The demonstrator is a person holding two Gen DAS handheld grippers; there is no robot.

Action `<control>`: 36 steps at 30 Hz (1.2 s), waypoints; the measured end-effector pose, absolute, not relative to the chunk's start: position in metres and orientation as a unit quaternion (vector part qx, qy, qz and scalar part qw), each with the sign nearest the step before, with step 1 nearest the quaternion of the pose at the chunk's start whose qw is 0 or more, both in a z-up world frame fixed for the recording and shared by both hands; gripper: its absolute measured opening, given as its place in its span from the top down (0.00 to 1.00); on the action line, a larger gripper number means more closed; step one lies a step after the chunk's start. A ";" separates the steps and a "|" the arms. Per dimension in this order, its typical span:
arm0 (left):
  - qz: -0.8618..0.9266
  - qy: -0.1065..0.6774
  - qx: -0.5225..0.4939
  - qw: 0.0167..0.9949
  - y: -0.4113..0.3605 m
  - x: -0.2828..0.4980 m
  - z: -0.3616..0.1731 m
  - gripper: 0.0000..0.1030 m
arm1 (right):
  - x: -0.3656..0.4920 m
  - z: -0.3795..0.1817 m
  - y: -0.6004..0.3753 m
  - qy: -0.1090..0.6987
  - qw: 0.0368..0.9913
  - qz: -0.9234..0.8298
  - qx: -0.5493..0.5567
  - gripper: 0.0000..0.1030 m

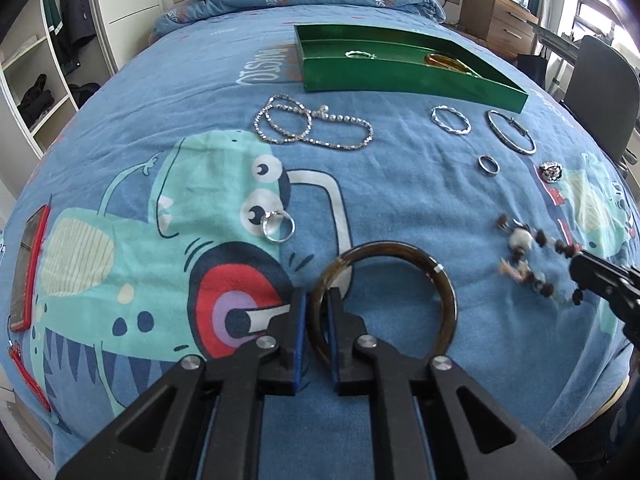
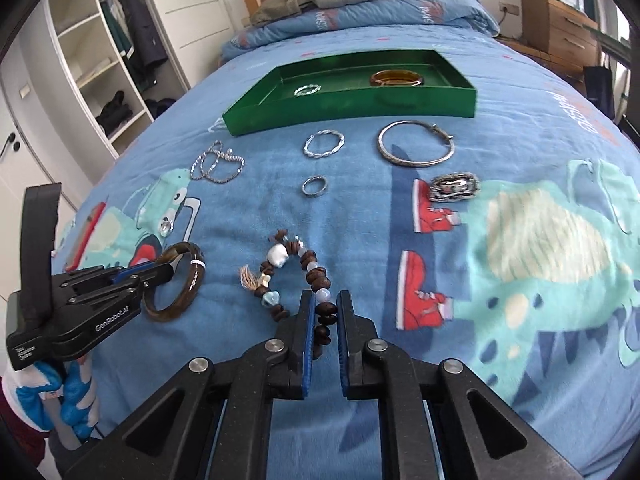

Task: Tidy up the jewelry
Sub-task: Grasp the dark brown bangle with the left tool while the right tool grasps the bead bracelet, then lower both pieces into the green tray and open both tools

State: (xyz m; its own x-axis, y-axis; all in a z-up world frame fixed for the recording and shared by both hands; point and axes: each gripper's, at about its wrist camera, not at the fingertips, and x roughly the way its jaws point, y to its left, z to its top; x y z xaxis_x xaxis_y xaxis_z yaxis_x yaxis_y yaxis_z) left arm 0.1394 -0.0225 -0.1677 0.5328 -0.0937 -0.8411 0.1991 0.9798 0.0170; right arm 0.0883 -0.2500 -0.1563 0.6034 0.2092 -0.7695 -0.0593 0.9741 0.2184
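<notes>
The left gripper (image 1: pixel 318 300) holds the rim of the brown bangle (image 1: pixel 400 276) between narrow jaws, and the right gripper (image 2: pixel 324 304) closes on the bead bracelet (image 2: pixel 298 276), both on the bed.

"GenRobot.AI" on the left gripper (image 2: pixel 160 270) body, upside-down "DISNEY" lettering on the blue bedspread (image 1: pixel 264 65)

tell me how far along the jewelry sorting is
Done: a twisted silver ring and an amber bangle sit in the green tray. In hand: left tool grips the dark bangle; right tool closes on the beaded bracelet. Left: the chain necklace, silver hoops and rings.
</notes>
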 end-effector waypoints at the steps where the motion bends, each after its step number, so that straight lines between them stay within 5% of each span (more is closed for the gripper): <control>1: -0.081 0.474 0.055 0.875 -0.022 0.137 -0.166 0.92 | 0.084 -0.153 -0.252 0.435 0.893 0.073 0.087 0.90; 23: -0.058 0.418 0.034 0.906 0.003 0.101 -0.101 0.92 | 0.047 -0.094 -0.264 0.362 0.922 0.089 0.104 0.90; 36: -0.095 0.393 0.036 0.914 -0.024 0.145 -0.064 0.92 | 0.086 -0.049 -0.279 0.329 0.936 0.087 0.092 0.90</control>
State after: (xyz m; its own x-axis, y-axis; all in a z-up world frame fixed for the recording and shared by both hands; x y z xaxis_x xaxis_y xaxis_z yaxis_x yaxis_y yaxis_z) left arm 0.1451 -0.0235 -0.0643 0.6726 -0.1443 -0.7258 0.2013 0.9795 -0.0082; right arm 0.0863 -0.2785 -0.0491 0.7689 0.2232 -0.5991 -0.1023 0.9680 0.2293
